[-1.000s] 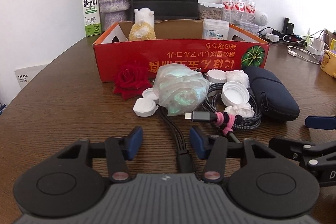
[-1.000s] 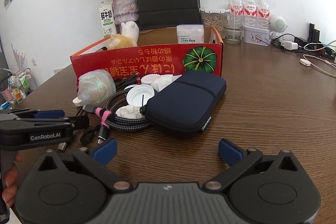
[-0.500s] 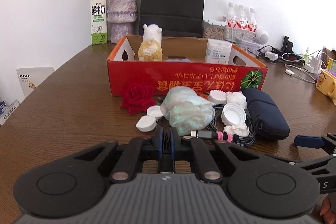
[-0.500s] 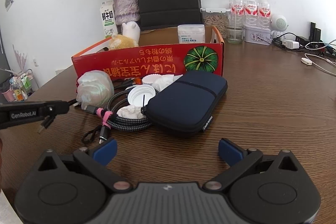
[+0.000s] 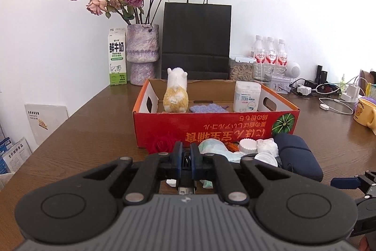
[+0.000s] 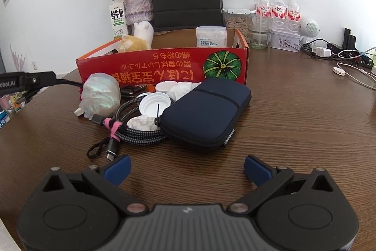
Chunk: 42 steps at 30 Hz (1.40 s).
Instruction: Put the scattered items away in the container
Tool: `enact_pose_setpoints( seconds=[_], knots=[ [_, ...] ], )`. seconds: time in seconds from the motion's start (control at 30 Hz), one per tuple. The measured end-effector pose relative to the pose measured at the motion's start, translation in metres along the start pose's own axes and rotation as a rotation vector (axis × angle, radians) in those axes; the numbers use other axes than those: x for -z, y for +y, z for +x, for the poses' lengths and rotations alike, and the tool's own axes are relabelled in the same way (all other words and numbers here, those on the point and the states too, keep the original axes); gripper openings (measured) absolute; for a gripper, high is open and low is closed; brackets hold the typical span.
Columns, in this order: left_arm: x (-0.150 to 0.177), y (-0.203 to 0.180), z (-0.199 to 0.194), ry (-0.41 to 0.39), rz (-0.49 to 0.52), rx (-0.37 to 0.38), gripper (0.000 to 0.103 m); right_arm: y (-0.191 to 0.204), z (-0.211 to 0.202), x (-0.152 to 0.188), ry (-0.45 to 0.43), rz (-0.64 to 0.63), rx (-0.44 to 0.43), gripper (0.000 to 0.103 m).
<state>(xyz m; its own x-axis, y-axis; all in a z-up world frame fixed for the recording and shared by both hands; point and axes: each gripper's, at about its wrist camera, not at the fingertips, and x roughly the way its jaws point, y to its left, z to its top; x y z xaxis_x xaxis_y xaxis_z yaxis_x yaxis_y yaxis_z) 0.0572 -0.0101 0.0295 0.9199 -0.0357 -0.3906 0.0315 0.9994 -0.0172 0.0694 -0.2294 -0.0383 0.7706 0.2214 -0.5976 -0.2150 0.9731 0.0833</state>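
Note:
My left gripper [image 5: 185,153] is shut on a thin black cable [image 5: 185,189], lifted off the table in front of the red cardboard box [image 5: 211,131]. In the right wrist view the left gripper [image 6: 45,79] enters from the left, and the black cable [image 6: 68,82] trails from it behind an iridescent bag [image 6: 101,95]. My right gripper [image 6: 186,167] hovers open and empty over bare table, short of a navy pouch [image 6: 204,112]. A braided cable with a pink tie [image 6: 131,131], white caps [image 6: 154,106], crumpled tissues [image 6: 143,122] and a red rose [image 5: 162,144] lie before the box.
Inside the box [image 6: 164,67] are a plush toy [image 5: 176,95], a white tub [image 5: 246,97] and a purple cloth [image 5: 206,108]. Behind stand a vase [image 5: 142,55], milk carton [image 5: 116,58], black paper bag [image 5: 196,39] and bottles [image 5: 269,54]. Chargers and wires [image 6: 338,62] lie at the right.
My left gripper went from open astride the black cable to shut on it, then rose with it toward the box. The right gripper stayed still.

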Motion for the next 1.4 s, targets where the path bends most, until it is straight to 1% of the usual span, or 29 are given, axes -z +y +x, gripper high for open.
enact_pose_setpoints(
  seconds=[0.1,0.17,0.27,0.33,0.4,0.47,0.5,0.53,0.57,0.6,0.67,0.73,0.77,0.8,0.83,0.93,0.97,1.0,1.1,1.17,1.2,1.23,1.27,1.3,1.33,1.4],
  knots=[
    [0.0,0.006,0.007,0.017,0.001,-0.016,0.007,0.0,0.0,0.0,0.002,-0.003,0.008,0.103],
    [0.009,0.014,0.018,0.075,-0.022,-0.031,0.007,0.0,0.0,0.0,0.002,-0.004,0.012,0.103],
    [0.026,0.026,0.03,0.174,-0.061,-0.025,0.008,0.0,0.0,0.0,0.002,-0.003,0.012,0.103],
    [0.033,0.031,0.037,0.224,-0.07,-0.017,0.008,0.001,0.001,0.0,0.006,-0.009,0.013,0.103],
    [0.037,0.035,0.039,0.248,-0.081,-0.02,0.009,0.002,0.001,0.0,0.008,-0.016,0.014,0.103],
    [0.034,0.038,0.041,0.251,-0.084,-0.023,0.016,0.001,0.001,0.0,0.008,-0.015,0.013,0.103],
    [0.033,0.038,0.042,0.251,-0.081,-0.022,0.028,0.002,0.001,0.0,0.007,-0.013,0.013,0.103],
    [0.031,0.038,0.044,0.255,-0.076,-0.026,0.043,0.002,0.001,0.001,0.006,-0.011,0.013,0.103],
    [0.029,0.037,0.046,0.258,-0.071,-0.035,0.048,0.002,0.001,0.001,0.006,-0.01,0.012,0.103],
    [0.027,0.037,0.05,0.265,-0.064,-0.043,0.051,0.002,0.001,0.001,0.005,-0.01,0.012,0.103],
    [0.023,0.038,0.058,0.294,-0.065,-0.055,0.051,0.002,0.001,0.001,0.005,-0.009,0.011,0.103],
    [0.021,0.039,0.066,0.317,-0.069,-0.053,0.058,0.002,0.0,0.001,0.004,-0.009,0.009,0.103],
    [0.019,0.039,0.068,0.325,-0.064,-0.064,0.061,0.001,0.0,0.001,0.004,-0.008,0.007,0.103],
    [0.019,0.038,0.069,0.333,-0.064,-0.071,0.068,0.001,0.0,0.001,0.003,-0.007,0.005,0.103],
    [0.018,0.039,0.07,0.336,-0.07,-0.071,0.077,0.001,0.0,0.001,0.003,-0.006,0.003,0.103],
    [0.017,0.039,0.067,0.329,-0.079,-0.062,0.094,0.0,0.0,0.001,0.004,-0.009,-0.002,0.103],
    [0.017,0.038,0.065,0.324,-0.078,-0.06,0.097,0.0,0.0,0.001,0.004,-0.01,-0.002,0.103],
    [0.017,0.038,0.064,0.32,-0.078,-0.055,0.102,0.0,0.0,0.001,0.004,-0.01,-0.002,0.103],
    [0.019,0.036,0.063,0.321,-0.083,-0.055,0.103,0.0,0.0,0.001,0.003,-0.009,-0.001,0.103],
    [0.021,0.037,0.063,0.313,-0.092,-0.049,0.101,0.001,0.0,0.001,0.003,-0.01,0.002,0.103],
    [0.022,0.037,0.062,0.31,-0.095,-0.052,0.089,0.001,0.0,0.001,0.003,-0.01,0.003,0.103],
    [0.022,0.037,0.062,0.312,-0.095,-0.062,0.058,0.001,0.0,0.001,0.003,-0.011,0.004,0.103],
    [0.023,0.038,0.062,0.316,-0.094,-0.072,0.044,0.001,0.0,0.001,0.004,-0.013,0.005,0.103],
    [0.022,0.038,0.061,0.311,-0.087,-0.089,0.023,0.001,0.0,0.001,0.006,-0.017,0.006,0.103],
    [0.021,0.04,0.061,0.32,-0.095,-0.069,0.007,0.002,0.001,0.0,0.009,-0.023,0.009,0.103],
    [0.02,0.042,0.057,0.314,-0.1,-0.044,0.007,0.004,0.002,0.0,0.017,-0.04,0.009,0.103]
  ],
)
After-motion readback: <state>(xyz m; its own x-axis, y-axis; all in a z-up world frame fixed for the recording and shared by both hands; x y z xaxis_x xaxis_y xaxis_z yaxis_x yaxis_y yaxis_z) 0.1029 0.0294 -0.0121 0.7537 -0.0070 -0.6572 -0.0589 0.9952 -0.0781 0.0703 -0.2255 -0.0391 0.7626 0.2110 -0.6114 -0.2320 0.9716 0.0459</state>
